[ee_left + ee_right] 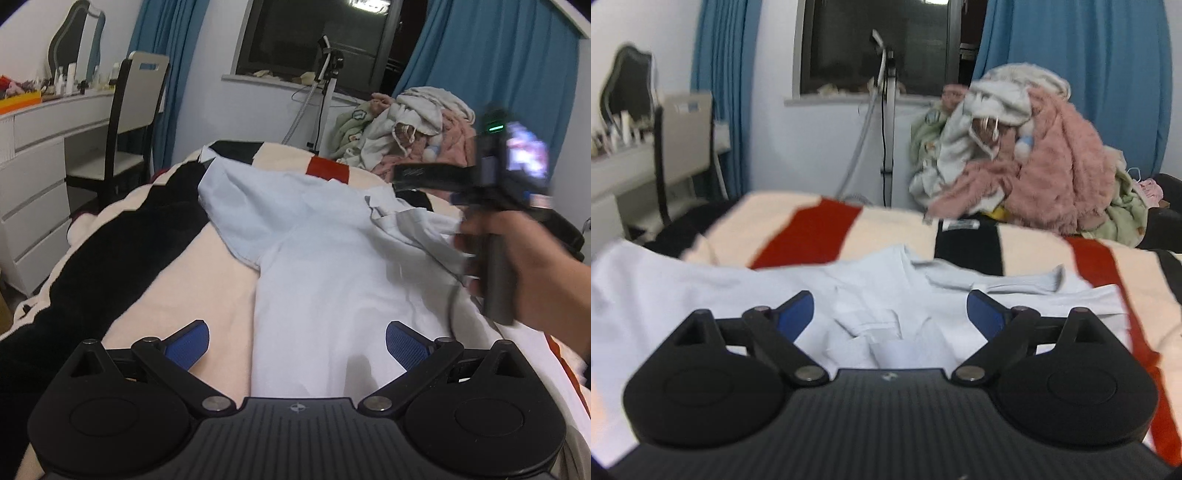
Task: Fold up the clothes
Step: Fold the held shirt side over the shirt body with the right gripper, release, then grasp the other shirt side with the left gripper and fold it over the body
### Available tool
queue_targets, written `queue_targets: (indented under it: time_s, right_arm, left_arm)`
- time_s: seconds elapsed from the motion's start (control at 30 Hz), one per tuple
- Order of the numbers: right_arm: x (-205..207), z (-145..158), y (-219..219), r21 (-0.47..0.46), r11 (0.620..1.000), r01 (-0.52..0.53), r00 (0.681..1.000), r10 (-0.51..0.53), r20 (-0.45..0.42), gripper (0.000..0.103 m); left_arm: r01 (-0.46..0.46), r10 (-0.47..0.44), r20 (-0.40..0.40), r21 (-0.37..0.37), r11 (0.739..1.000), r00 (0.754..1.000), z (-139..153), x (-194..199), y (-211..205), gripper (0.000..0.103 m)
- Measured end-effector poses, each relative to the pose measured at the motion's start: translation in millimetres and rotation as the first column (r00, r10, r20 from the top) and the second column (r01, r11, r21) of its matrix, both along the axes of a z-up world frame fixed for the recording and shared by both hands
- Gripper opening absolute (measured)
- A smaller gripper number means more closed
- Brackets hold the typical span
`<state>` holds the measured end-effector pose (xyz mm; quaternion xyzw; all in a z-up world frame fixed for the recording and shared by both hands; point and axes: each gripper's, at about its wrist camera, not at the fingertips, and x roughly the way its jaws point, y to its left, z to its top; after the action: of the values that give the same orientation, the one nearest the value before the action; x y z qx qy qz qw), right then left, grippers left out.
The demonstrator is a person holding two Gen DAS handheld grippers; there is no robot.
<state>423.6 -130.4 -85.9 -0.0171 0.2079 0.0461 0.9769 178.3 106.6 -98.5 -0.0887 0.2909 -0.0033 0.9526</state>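
A pale blue T-shirt [325, 236] lies spread on the bed, one sleeve [236, 206] lying out to the left and its right side rumpled. My left gripper [297, 343] hovers open over the shirt's near hem, nothing between its blue pads [188, 341]. A person's hand [535, 258] holds the other gripper's handle over the shirt's right side. In the right wrist view, my right gripper [891, 315] stands open just above the T-shirt [701, 280]. A bunched fold of cloth [871, 325] lies below the gap, and neither pad presses on it.
The bed carries a cream, black and red blanket [147, 229]. A heap of pink and white clothes [1034, 158] sits at the far right. A chair [129, 122] and white dresser [33, 162] stand on the left. A pole stand [325, 92] is beneath the window.
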Motion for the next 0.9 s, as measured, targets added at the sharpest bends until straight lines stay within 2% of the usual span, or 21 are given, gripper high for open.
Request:
queue_targets:
  time_s: [0.17,0.3,0.43,0.57,0.73,0.83,0.9]
  right_arm:
    - [-104,40,-29,0.073,0.997,0.000,0.996,-0.006,0.085,0.091]
    - [-195,58,-54,0.100,0.995,0.018,0.994,-0.028,0.108,0.091]
    - [-281,62,-73,0.101,0.995,0.025,0.993,-0.037,0.112,0.091]
    - [-358,54,-92,0.139,0.989,0.054,0.991,-0.071,0.117,0.091]
    - [-415,28,-105,0.173,0.981,0.090,0.990,-0.106,0.088,0.091]
    - [-420,22,-108,0.163,0.983,0.086,0.993,-0.098,0.065,0.091]
    - [-420,28,-115,0.195,0.976,0.095,0.991,-0.112,0.079,0.091]
  left_arm:
    - [0.025,-0.026,0.035,0.033,0.999,0.999,12,-14,-13,0.103]
    - [0.053,-0.058,0.074,0.061,0.997,0.996,26,-37,-26,0.103]
    - [0.094,-0.099,0.099,0.047,0.994,0.990,39,-69,-39,0.103]
    - [0.123,-0.131,0.137,0.068,0.990,0.982,50,-106,-58,0.103]
    - [0.126,-0.138,0.133,0.094,0.988,0.982,50,-147,-78,0.103]
    - [0.135,-0.146,0.110,0.095,0.986,0.983,44,-166,-88,0.103]
    - [0.164,-0.172,0.087,0.094,0.982,0.981,39,-173,-97,0.102]
